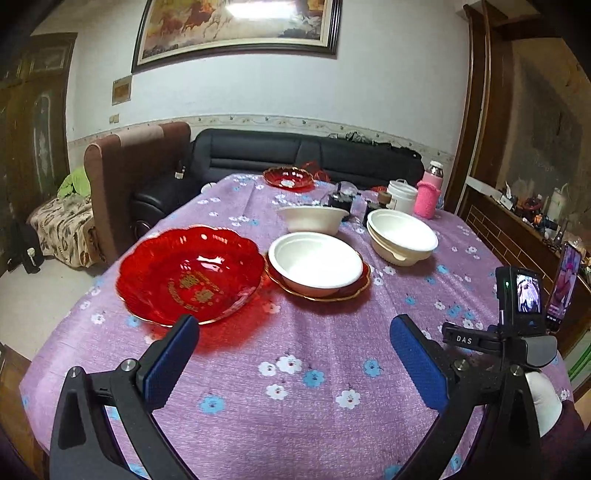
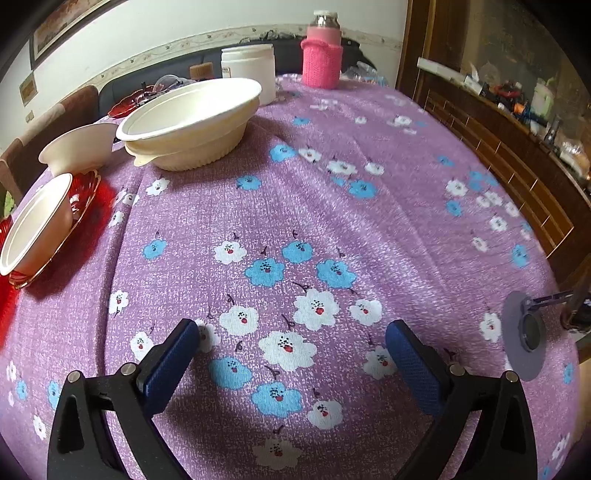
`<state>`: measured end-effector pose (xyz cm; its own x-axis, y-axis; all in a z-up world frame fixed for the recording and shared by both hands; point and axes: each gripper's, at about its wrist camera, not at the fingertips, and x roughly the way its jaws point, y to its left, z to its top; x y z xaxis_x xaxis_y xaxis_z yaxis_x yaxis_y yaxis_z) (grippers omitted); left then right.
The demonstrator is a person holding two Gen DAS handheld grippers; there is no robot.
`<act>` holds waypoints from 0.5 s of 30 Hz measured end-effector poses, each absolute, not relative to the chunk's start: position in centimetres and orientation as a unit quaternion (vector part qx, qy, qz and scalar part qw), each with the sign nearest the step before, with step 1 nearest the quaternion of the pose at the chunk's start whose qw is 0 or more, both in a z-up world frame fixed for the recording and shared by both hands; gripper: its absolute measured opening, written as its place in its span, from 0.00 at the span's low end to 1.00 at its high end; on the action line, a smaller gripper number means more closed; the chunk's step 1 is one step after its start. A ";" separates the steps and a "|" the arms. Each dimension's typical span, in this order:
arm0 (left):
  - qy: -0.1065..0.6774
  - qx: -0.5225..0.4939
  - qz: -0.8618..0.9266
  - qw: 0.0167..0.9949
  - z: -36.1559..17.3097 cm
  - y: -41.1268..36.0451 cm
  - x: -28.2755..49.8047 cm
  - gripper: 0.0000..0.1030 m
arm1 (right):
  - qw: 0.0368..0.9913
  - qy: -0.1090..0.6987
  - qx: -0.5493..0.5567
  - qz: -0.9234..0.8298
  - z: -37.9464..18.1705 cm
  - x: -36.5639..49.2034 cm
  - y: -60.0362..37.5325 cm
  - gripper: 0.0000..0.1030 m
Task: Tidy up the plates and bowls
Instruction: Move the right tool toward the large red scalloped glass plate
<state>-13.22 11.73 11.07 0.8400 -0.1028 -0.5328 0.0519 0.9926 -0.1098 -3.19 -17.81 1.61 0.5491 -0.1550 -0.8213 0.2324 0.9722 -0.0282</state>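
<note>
Both grippers, left gripper [image 1: 294, 334] and right gripper [image 2: 292, 338], hover with fingers spread wide and empty, so nothing's picked up yet. Big red plate [image 1: 190, 273] sits near the worktop's left edge, a white bowl [image 1: 315, 263] on a second red plate just beside it (two stacked bowls [image 1: 402, 235] toward the right). Next is probably grabbing a loose bowl by the rim to stack it.

Home living/dining room. Black sofa [image 1: 306, 155] and brown armchair [image 1: 129, 173] against the wall, framed painting [image 1: 236, 27] above. Table with purple floral cloth [image 1: 295, 350] holds red plates [image 1: 190, 275], white bowls [image 1: 400, 234], a pink-sleeved bottle [image 2: 322, 51]. Cluttered wooden sideboard [image 1: 517, 229] on the right.
</note>
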 end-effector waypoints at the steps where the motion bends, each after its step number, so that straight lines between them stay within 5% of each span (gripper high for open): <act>1: 0.277 -0.046 -0.038 0.959 11.2 12.1 -13.4 1.00 | 0.882 0.456 0.039 -0.113 1.7 -3.6 -17.6 0.97; 15: 0.281 -0.064 -0.005 0.958 12.2 15.9 -12.3 1.00 | 0.916 0.395 0.034 -0.053 6.7 -4.0 -13.1 0.97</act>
<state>-12.30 15.95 12.17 0.8419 -0.0461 -0.5376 -0.0253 0.9919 -0.1247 -3.98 -13.06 6.66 0.6816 -0.0702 -0.7283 0.1240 0.9921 0.0204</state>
